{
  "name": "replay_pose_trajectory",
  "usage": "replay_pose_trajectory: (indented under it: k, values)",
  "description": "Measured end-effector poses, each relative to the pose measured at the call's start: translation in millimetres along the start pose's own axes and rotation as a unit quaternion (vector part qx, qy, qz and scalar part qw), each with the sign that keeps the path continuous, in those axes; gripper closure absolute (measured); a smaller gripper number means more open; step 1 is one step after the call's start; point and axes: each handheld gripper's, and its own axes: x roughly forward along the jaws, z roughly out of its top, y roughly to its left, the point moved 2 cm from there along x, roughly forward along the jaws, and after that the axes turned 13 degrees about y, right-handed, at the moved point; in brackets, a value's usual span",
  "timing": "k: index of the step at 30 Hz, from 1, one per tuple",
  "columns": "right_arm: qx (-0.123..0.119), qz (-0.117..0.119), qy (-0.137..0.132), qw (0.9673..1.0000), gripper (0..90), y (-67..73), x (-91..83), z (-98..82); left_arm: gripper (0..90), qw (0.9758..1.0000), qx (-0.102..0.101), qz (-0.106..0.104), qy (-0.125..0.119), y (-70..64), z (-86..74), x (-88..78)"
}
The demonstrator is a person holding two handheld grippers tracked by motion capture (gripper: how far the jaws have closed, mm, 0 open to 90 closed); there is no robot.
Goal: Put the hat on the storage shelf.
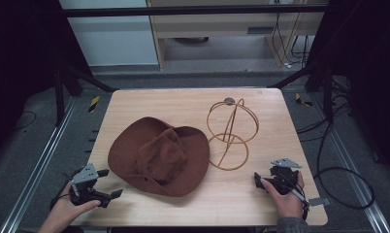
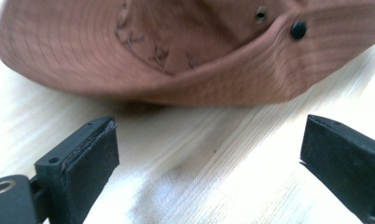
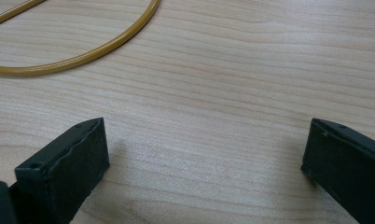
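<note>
Currently, from left to right. Your left hand-held gripper [image 1: 107,183] rests at the near left corner of the desk [image 1: 261,204], jaws spread and empty, aimed at the brim of the brown hat [image 1: 159,155], which lies just beside it; a likely staging pose for a brim pinch. The hat sits crown up at the desk's middle, its right brim near the wire hat stand [image 1: 230,133], probably so the transfer is short. The stand is upright on its ring base, right of centre and unloaded. Your right hand-held gripper [image 1: 259,181] rests at the near right, jaws spread over bare wood, the stand's base ring [image 3: 83,56] close ahead.
</note>
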Motion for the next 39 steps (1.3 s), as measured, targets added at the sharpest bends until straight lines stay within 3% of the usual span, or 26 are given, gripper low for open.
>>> replay_pose_trajectory:
  k: [3, 7, 13, 18, 19, 20, 21, 29, 34, 37, 39]
  values:
    - [0.0, 0.0, 0.0, 1.0, 0.5, 0.0, 0.0, 0.0, 3.3, 0.9999, 0.0, 0.012, -0.012, 3.3, 9.1, -16.5]
    - [0.0, 0.0, 0.0, 1.0, 0.5, 0.0, 0.0, 0.0, 3.3, 0.9997, -0.001, 0.012, -0.02, 6.5, 23.8, -32.5]
    - [0.001, 0.0, 0.0, 1.0, 0.5, 0.2, -0.1, -0.1, 3.1, 0.999, 0.04, 0.02, 0.002, -0.8, 55.7, -39.8]
    - [0.003, -0.004, 0.0, 1.0, 0.5, 0.6, -0.2, -0.3, 3.7, 0.9984, 0.051, 0.019, 0.018, -3.4, 78.3, -37.5]
    - [0.003, -0.005, 0.0, 1.0, 0.5, 0.7, -0.1, -0.3, 3.7, 0.998, 0.055, 0.018, 0.027, -3.6, 89.8, -34.9]
    - [0.003, -0.005, 0.0, 1.0, 0.5, 0.7, -0.1, -0.3, 3.7, 0.998, 0.055, 0.018, 0.027, -3.6, 89.8, -34.9]
    - [0.004, -0.004, 0.0, 1.0, 0.5, 0.9, -0.1, -0.3, 3.8, 0.9973, 0.061, 0.017, 0.037, -4.6, 101.3, -31.5]
    - [0.01, -0.006, 0.001, 0.9999, 0.5, 1.8, 0.0, -0.2, 4.5, 0.9932, 0.078, 0.019, 0.083, -8.9, 144.3, -12.2]
    - [0.013, -0.006, 0.001, 0.9999, 0.5, 2.2, 0.1, 0.2, 4.3, 0.991, 0.095, 0.025, 0.091, -11.2, 170.0, -7.2]
    - [0.005, -0.006, 0.001, 1.0, 0.5, 1.1, 0.7, 1.0, 4.3, 0.9891, 0.093, 0.025, 0.111, -8.1, 176.9, -0.1]
    - [0.005, -0.004, 0.002, 1.0, 0.5, 1.1, 0.9, 1.5, 4.7, 0.9901, 0.081, 0.032, 0.11, -5.5, 180.9, 4.9]
